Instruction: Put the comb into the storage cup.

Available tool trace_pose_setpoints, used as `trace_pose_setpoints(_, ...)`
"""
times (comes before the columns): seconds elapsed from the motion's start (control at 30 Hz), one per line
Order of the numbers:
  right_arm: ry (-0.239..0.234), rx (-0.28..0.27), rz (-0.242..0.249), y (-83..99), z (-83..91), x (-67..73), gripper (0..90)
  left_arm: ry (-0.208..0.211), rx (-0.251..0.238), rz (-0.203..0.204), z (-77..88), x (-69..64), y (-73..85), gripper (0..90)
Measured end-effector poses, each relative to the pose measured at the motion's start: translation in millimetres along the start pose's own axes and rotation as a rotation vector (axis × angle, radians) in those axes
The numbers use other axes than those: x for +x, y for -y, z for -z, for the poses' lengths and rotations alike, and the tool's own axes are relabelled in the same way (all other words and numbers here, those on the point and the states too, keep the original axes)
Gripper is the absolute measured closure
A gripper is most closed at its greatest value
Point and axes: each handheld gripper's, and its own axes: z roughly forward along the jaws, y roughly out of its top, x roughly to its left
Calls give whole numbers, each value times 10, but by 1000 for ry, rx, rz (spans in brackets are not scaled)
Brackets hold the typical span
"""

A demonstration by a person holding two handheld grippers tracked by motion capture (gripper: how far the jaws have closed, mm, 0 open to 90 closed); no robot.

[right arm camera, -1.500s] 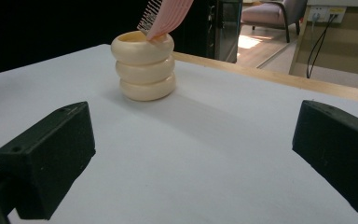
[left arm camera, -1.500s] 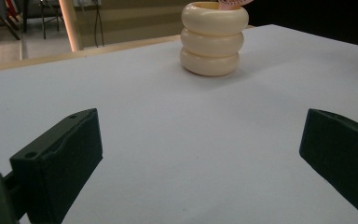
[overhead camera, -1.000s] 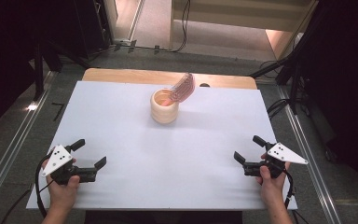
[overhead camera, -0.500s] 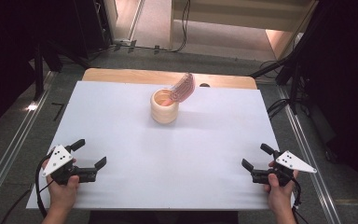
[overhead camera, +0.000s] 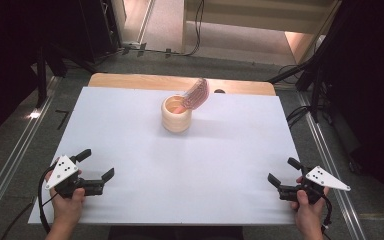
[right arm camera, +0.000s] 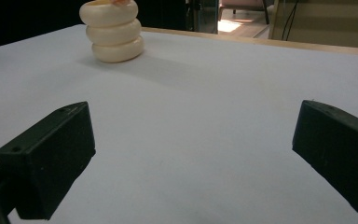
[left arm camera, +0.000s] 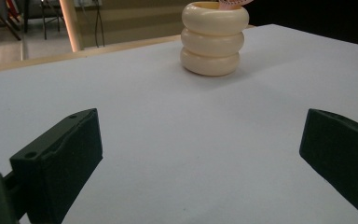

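A cream ribbed cup made of three stacked rounded rings stands upright on the white bench, toward its far edge and about midway across. A pink ridged object sticks out of the cup's mouth, leaning over its rim toward the far right; what it is cannot be told. The left gripper rests low over the bench's near-left corner, well apart from the cup, with its fingers spread wide and nothing between them. From its own view the cup sits ahead and a little right of centre. The right gripper is at the near-right corner, also far from the cup, its fingers wide open and empty. In its view the cup stands ahead to the upper left. Each gripper is held in one of the person's hands, near the bench's front edge.
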Motion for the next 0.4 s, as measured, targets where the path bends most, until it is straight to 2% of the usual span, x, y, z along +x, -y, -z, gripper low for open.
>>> trace_pose_setpoints(0.1,0,-9,-18,17,-6,-23,0,0,0,-1,-1,-1,0,0)
trace_pose_setpoints(0.23,0,-5,-14,26,-23,-13,0,-4,2,6,4,6,1,0)
trace_pose_setpoints(0.4,27,6,-8,24,-35,3,0,-10,3,10,1,8,4,0)
